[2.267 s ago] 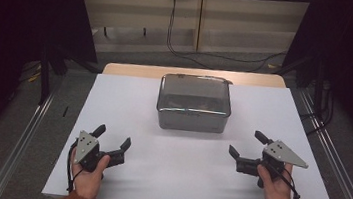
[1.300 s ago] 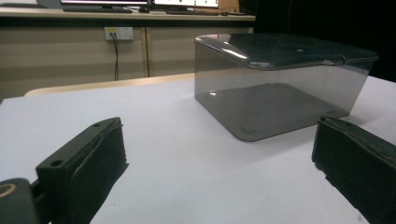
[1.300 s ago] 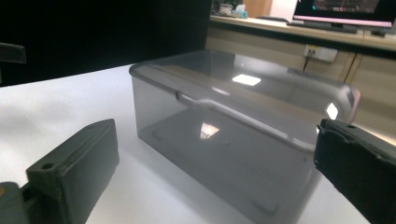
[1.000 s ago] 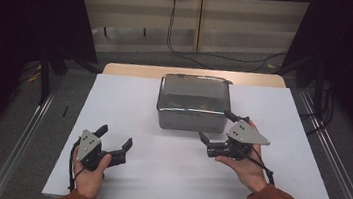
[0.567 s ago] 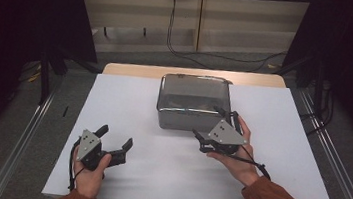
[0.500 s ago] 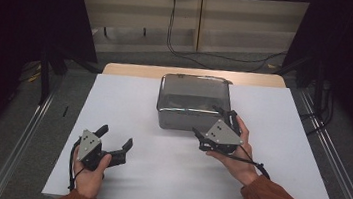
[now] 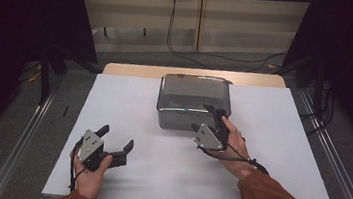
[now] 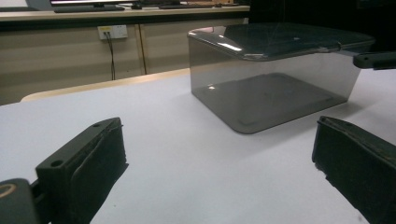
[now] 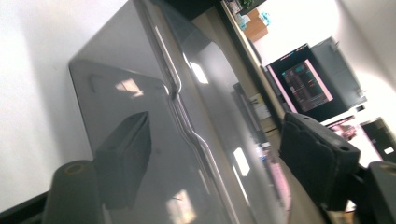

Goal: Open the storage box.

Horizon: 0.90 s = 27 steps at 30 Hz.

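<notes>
My right gripper (image 7: 210,118) jaws, just closing, straddle the grey box (image 7: 192,101) lid edge; left gripper (image 7: 115,145) jaws spread over the tabletop (image 7: 280,141).

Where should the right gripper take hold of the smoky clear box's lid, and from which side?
Best at the lid's overhanging edge on the near right corner, coming in from the box's front right. The lid juts past the smooth wall there, giving a thin lip to pinch. The right gripper already straddles that edge: one jaw under the lip against the wall, the other above it, pads probably not yet pressing.
</notes>
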Motion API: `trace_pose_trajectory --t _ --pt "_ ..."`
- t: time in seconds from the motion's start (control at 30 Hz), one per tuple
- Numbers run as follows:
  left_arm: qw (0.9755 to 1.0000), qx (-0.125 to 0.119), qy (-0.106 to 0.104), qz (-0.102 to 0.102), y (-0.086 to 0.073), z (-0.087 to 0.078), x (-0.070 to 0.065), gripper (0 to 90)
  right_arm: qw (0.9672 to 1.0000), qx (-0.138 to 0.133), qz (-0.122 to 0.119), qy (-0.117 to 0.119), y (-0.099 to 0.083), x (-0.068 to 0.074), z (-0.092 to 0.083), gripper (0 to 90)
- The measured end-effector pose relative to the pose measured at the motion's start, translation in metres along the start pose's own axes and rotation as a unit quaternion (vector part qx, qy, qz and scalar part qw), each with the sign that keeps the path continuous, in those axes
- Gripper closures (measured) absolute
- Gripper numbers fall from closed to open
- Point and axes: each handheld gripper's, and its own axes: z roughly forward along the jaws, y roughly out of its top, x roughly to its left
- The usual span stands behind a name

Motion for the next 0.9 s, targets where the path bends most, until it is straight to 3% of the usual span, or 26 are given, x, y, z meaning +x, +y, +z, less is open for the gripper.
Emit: trace_pose_trajectory --t 0.13,0.2,0.23,0.27,0.4,0.53,0.6,0.9 --pt "1.0000 -0.005 -0.005 -0.005 0.001 -0.001 0.001 2.4 0.9991 0.007 -0.042 -0.008 0.004 0.006 0.003 29.3" --pt "0.9999 -0.006 -0.005 -0.008 0.001 -0.001 0.001 2.3 0.9986 0.009 -0.052 -0.008 0.005 0.007 0.004 31.4" --pt "1.0000 -0.002 -0.004 -0.008 0.001 -0.001 0.002 2.3 0.9975 0.010 -0.070 -0.009 0.008 0.009 0.005 33.9" --pt "1.0000 -0.002 -0.004 -0.008 0.001 -0.001 0.002 2.3 0.9975 0.010 -0.070 -0.009 0.008 0.009 0.005 33.9" --pt "0.9999 0.004 0.008 -0.008 0.001 0.001 0.004 3.3 0.9937 0.016 -0.109 -0.020 0.011 0.013 0.008 41.1" --pt "0.9998 0.009 0.014 -0.009 0.001 0.002 0.006 3.7 0.9926 0.023 -0.117 -0.021 0.011 0.017 0.011 46.6" --pt "0.9998 0.011 0.009 -0.013 0.001 0.003 0.006 3.7 0.9928 0.022 -0.116 -0.018 0.011 0.017 0.012 49.9" --pt "0.9998 0.016 -0.014 0.002 0.002 0.006 0.005 3.9 0.9913 0.031 -0.126 -0.019 0.008 0.018 0.016 67.3"
